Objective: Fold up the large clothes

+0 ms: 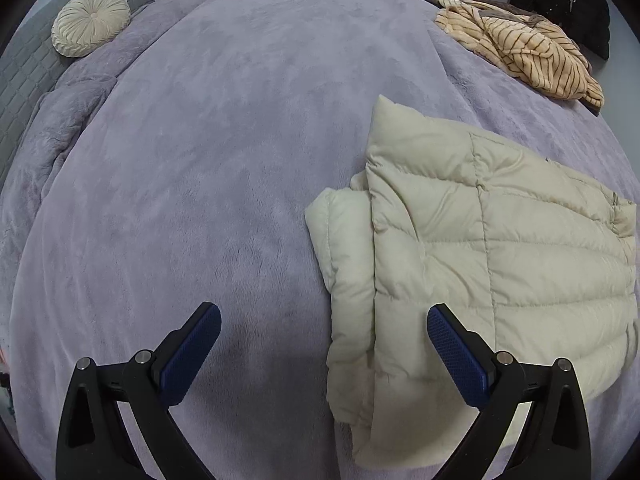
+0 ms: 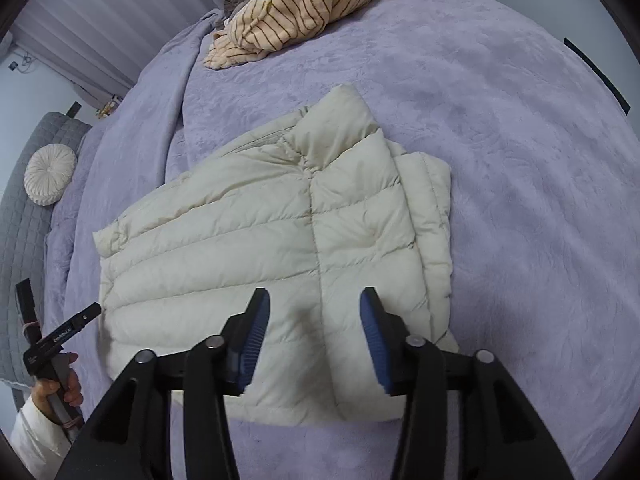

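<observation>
The right gripper is hanging open and empty just above the near part of the cream puffer jacket, pointing steeply down; the jacket is lying folded on the purple blanket, so one fold seems done. The left gripper is standing wide open too, holding nothing, over bare blanket beside the jacket's edge; next, I judge, both are needing a fresh hold on an edge.

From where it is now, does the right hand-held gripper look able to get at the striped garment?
Probably not without moving a good way: the right hand-held gripper hangs open over the folded puffer jacket, and the striped garment lies far across the bed. Nothing blocks the way.
</observation>
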The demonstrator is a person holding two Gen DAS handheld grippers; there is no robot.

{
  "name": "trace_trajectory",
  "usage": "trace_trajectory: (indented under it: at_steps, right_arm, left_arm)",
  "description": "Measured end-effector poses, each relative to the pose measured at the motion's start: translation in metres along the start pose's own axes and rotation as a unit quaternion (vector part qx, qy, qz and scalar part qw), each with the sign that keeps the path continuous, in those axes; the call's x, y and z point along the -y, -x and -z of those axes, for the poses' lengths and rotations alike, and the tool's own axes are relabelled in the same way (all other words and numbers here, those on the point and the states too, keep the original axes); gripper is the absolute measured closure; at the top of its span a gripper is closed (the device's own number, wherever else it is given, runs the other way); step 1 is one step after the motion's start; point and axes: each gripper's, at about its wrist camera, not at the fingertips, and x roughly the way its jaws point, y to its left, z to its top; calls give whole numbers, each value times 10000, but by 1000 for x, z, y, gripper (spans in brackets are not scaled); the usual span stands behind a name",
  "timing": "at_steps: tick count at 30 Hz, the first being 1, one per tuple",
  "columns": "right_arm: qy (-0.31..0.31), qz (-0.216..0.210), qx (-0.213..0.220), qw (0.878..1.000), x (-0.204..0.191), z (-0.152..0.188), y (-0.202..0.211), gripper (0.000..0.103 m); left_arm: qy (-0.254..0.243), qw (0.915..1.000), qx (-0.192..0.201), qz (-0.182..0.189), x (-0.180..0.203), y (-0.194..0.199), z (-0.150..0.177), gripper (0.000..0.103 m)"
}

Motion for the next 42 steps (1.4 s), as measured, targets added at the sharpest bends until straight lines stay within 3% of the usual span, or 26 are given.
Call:
trace_trajectory:
  at_steps: [8,10,14,16,22,27,31,35,36,37,38,39,42]
  right_arm:
    - [-89,-195,-343,9992,-30,44,4,48]
    - [-96,-247,-411,9988,-38,54,2,40]
    - [-85,-355,-528,9979,-54,71,-4,39]
    - [-82,-449,-595,9972,-63,78,-8,27]
    - [-52,-738,-941,9928,-92,101,-31,26]
    - [-155,-899,-1113,9896,-105,108,-46,26]
    - [319,-775,-778,9934,-129,99,-34,26]
    - [965,-461,-343,9937,-155,76,-22,26]
    - [1043,-345,-286,9935,-158,68,-23,38]
    - [1083,-236,-272,9935,-158,59,-27,67]
    - [1104,-122,-302,9934,-157,52,-33,81]
    - [1117,-1,-339,9932,-154,45,-42,89]
    - [1091,241,-471,9926,-135,31,-68,94]
  left_arm:
    - [208,9995,-23,215,-8,14,29,0]
    - [284,9992,-9,295,-11,15,33,0]
    - [304,9985,-110,453,-17,14,41,0]
    - [240,9984,-129,486,-19,14,44,0]
    - [517,9935,-421,918,-37,3,47,0]
    - [485,9936,-403,936,-43,-3,43,0]
    - [658,9882,-423,1316,-50,-11,33,0]
    - [811,9740,-631,2018,-54,-29,23,0]
    - [846,9710,-658,2137,-54,-33,21,0]
    - [869,9686,-647,2239,-54,-36,19,0]
    - [875,9657,-635,2359,-54,-38,17,0]
    - [874,9632,-633,2461,-53,-41,14,0]
    - [806,9533,-665,2835,-50,-51,8,0]
